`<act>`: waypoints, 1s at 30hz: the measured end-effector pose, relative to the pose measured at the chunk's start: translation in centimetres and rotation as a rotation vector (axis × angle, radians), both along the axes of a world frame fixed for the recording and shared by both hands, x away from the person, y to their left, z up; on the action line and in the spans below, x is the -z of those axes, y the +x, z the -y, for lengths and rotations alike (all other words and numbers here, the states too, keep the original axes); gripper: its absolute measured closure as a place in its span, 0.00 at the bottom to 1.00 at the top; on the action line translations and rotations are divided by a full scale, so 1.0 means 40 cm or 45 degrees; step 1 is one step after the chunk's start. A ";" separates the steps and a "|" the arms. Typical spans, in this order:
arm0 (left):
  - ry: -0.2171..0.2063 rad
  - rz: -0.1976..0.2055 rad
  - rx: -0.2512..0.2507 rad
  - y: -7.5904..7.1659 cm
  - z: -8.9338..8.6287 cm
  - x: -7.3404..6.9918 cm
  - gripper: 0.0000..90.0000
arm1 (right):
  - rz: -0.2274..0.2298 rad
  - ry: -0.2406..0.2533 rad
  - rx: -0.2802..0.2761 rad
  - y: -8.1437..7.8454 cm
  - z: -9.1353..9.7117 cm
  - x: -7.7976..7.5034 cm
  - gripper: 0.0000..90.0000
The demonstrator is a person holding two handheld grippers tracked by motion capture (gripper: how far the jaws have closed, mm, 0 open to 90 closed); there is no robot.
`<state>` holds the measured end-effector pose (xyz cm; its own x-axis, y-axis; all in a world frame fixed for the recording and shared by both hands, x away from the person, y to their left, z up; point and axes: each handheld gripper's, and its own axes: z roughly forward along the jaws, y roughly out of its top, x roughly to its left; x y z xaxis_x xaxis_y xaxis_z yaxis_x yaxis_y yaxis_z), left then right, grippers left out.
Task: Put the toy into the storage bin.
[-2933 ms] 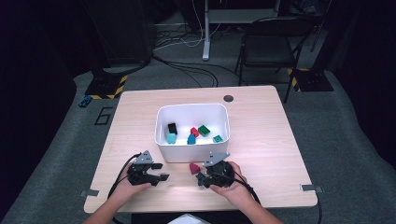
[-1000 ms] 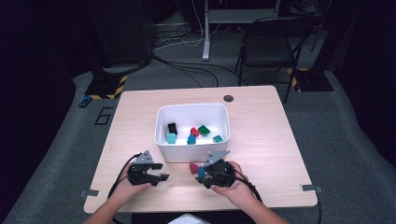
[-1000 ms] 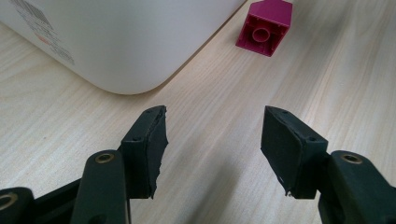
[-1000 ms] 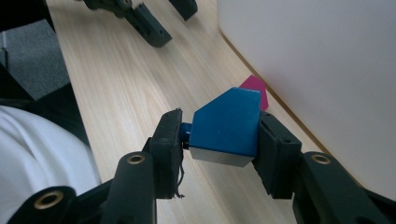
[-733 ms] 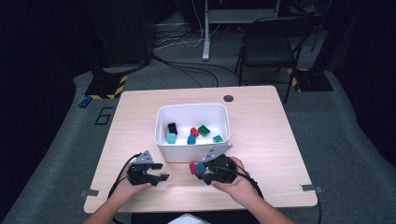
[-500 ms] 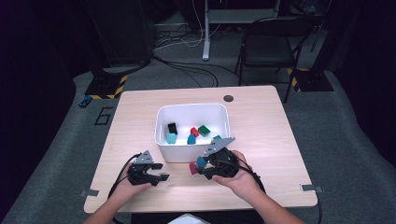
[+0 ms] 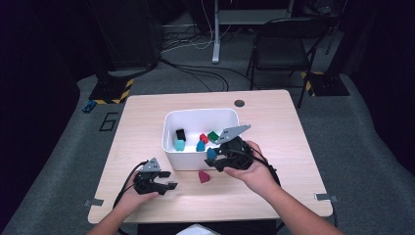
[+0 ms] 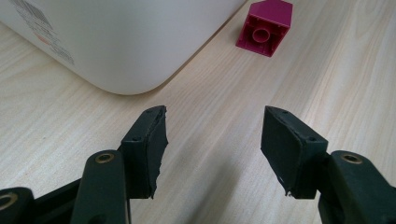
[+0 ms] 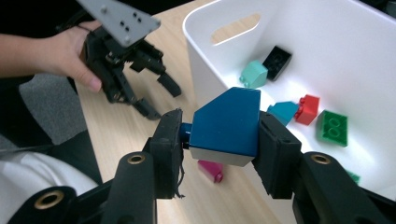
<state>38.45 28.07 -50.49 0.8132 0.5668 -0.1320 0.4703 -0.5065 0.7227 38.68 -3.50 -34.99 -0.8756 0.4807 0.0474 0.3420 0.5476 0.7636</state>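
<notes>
Our right tongs [image 9: 219, 135] pinch the light, rigid dark-blue sloped plastic brick [image 9: 227, 126] by its flat sides at the white plastic bin's [image 7: 169, 128] near rim, while our left tongs [image 8: 212, 149] rest spread.

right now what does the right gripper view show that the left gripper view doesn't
Right gripper view alone: the right tongs shut on a dark blue sloped plastic brick, the left tongs farther off in a hand, and the tub's inside with a black brick, a mint brick, a red brick and a green brick.

Left gripper view alone: the left tongs' own jaws open over bare wood, and the magenta brick's hollow underside.

Both: the white plastic tub, the magenta plastic brick lying beside it, and the light wooden table.
</notes>
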 end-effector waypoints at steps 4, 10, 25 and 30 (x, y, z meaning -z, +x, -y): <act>-0.002 -0.003 -0.001 0.000 0.000 0.000 0.45 | 0.015 -0.004 0.011 0.027 -0.002 -0.020 0.62; 0.000 -0.004 0.003 0.000 0.001 0.001 0.45 | 0.028 0.007 0.044 0.075 -0.013 -0.042 0.62; 0.008 0.009 0.021 0.001 0.000 0.000 0.45 | -0.006 -0.010 0.100 0.196 -0.078 -0.033 0.62; 0.009 0.015 0.023 0.002 -0.002 -0.001 0.45 | -0.011 0.007 0.107 0.239 -0.101 -0.022 0.62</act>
<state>38.52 28.14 -50.44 0.8247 0.5530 -0.1184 0.4526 -0.5199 0.7245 48.25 0.52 -34.10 -0.8316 0.5524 0.0575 0.3931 0.5123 0.7636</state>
